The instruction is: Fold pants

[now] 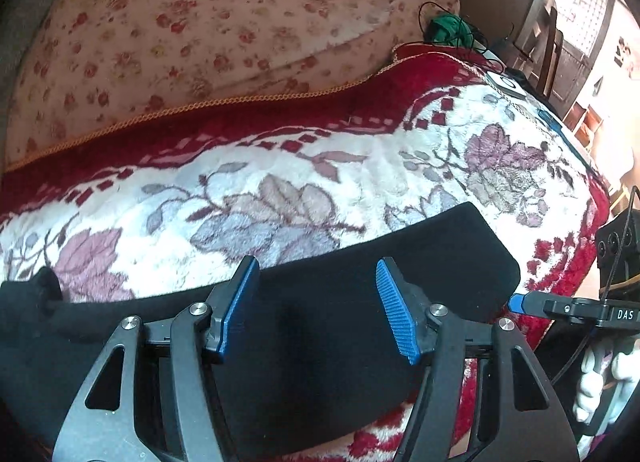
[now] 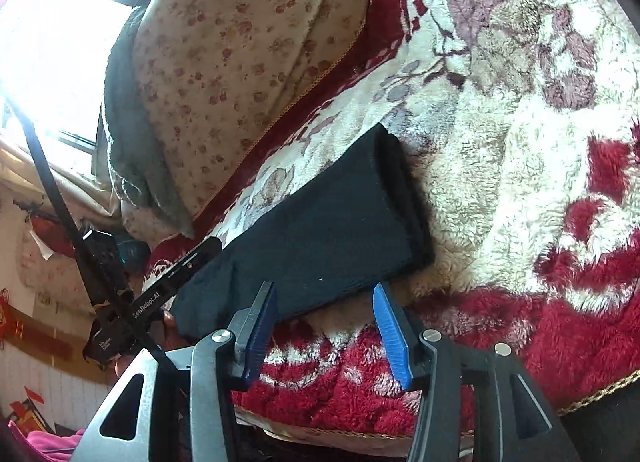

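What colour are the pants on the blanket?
Plain black pants, clearest in the right wrist view.

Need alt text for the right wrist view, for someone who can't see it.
A folded strip of black fabric pants lies flat on a fluffy red-and-white floral blanket, just ahead of the open right claw with blue-padded fingers, which holds nothing. The left claw reaches in at the left edge.
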Demonstrator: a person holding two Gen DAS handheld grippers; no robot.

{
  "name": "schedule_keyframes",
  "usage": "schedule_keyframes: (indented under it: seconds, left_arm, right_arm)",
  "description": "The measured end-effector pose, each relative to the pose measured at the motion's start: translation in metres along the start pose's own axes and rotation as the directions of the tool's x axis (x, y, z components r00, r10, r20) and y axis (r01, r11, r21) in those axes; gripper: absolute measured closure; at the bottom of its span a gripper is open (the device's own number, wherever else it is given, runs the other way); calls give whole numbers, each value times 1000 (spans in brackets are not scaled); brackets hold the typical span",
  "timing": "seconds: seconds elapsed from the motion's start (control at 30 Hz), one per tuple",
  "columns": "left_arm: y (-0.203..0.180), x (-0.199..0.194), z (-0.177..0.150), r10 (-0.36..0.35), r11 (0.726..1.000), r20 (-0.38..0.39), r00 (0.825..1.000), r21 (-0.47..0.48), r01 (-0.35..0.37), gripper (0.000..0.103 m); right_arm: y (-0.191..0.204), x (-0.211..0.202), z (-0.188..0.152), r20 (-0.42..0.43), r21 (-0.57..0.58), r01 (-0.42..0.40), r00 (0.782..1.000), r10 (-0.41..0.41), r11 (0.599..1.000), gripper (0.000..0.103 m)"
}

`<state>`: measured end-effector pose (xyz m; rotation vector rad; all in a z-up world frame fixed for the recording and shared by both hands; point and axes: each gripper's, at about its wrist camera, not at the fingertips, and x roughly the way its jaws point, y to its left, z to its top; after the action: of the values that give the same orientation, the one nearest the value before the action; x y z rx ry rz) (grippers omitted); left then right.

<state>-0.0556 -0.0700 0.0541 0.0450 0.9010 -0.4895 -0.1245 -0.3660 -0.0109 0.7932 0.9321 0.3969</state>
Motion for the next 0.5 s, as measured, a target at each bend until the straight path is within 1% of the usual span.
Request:
schedule_keyframes:
  seconds: [0.3, 0.5]
  left_arm:
    - [-3, 7, 2, -3, 999, -7, 1000, 32, 3, 42]
    - [0, 16, 12, -69, 996, -40, 997, 54, 71, 42]
  right_arm:
    - [-5, 12, -2, 13, 57, -27, 1000, 26, 998, 54]
    - [-15, 24, -2, 27, 114, -57, 998, 54, 992, 54]
